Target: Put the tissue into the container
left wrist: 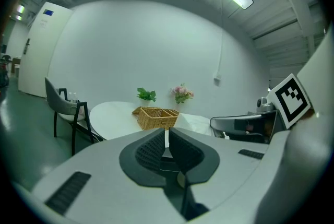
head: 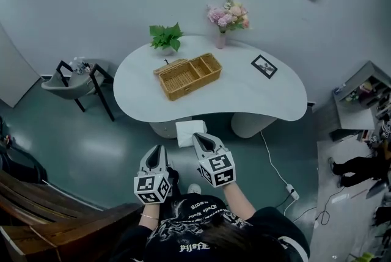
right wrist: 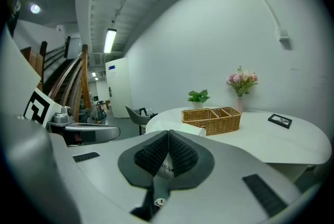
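A white tissue [head: 188, 131] hangs over the floor, just short of the table's near edge. My right gripper [head: 197, 137] is shut on it, and its top edge shows past the closed jaws [right wrist: 182, 132]. My left gripper [head: 160, 149] hovers beside it to the left, apart from the tissue, jaws closed to a thin slit with nothing between them. From the left gripper view the tissue [left wrist: 195, 122] dangles off the right gripper [left wrist: 229, 124]. The container is a wicker basket [head: 187, 75] with divided compartments, standing mid-table [right wrist: 211, 118].
The white rounded table [head: 269, 96] also carries a potted plant [head: 165, 36], a vase of pink flowers [head: 228, 19] and a small picture frame [head: 264, 66]. A chair [head: 76, 80] stands to the left. A cable with a power strip [head: 292, 192] lies on the floor at right.
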`<action>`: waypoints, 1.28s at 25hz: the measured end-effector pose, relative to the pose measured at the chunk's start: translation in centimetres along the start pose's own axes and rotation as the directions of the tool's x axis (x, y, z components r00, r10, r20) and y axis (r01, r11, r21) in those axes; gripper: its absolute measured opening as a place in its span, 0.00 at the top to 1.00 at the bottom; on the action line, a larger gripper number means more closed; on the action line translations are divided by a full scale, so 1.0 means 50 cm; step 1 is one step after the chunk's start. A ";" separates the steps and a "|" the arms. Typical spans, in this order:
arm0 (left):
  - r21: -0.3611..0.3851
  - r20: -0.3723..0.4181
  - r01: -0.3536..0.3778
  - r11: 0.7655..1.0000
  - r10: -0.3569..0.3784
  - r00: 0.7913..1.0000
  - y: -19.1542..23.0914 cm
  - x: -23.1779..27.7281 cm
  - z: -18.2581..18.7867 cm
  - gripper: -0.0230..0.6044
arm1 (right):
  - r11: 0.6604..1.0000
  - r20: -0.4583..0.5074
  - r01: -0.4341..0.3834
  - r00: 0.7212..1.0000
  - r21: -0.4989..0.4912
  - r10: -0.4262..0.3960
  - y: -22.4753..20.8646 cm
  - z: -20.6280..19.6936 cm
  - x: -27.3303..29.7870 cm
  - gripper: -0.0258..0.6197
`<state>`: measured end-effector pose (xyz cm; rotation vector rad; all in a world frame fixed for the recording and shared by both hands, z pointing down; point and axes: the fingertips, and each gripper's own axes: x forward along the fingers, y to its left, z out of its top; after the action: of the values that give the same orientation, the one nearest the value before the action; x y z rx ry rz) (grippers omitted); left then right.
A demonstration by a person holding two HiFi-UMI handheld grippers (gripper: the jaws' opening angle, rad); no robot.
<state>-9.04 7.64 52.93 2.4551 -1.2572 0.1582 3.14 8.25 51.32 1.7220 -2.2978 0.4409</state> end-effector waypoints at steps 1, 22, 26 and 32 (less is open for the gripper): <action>0.002 0.001 0.006 1.000 -0.006 1.000 0.005 0.013 0.005 0.90 | 1.000 0.001 0.003 1.000 0.000 -0.003 -0.005 0.005 0.009 0.92; -0.026 -0.028 0.092 0.995 -0.093 0.995 0.172 0.296 0.114 0.90 | 0.997 -0.046 0.074 0.996 0.026 -0.073 -0.112 0.102 0.260 0.92; -0.031 -0.039 0.114 0.993 -0.115 0.993 0.199 0.337 0.128 0.90 | 0.995 -0.058 0.091 0.994 0.027 -0.090 -0.127 0.118 0.299 0.92; -0.050 -0.038 0.136 0.989 -0.138 0.990 0.258 0.384 0.154 0.90 | 0.997 -0.083 0.077 0.994 -0.004 -0.077 -0.137 0.147 0.360 0.92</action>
<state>-8.51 -16.67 54.52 2.4741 -1.0583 0.1403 4.62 -12.30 51.73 1.7514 -2.1654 0.4873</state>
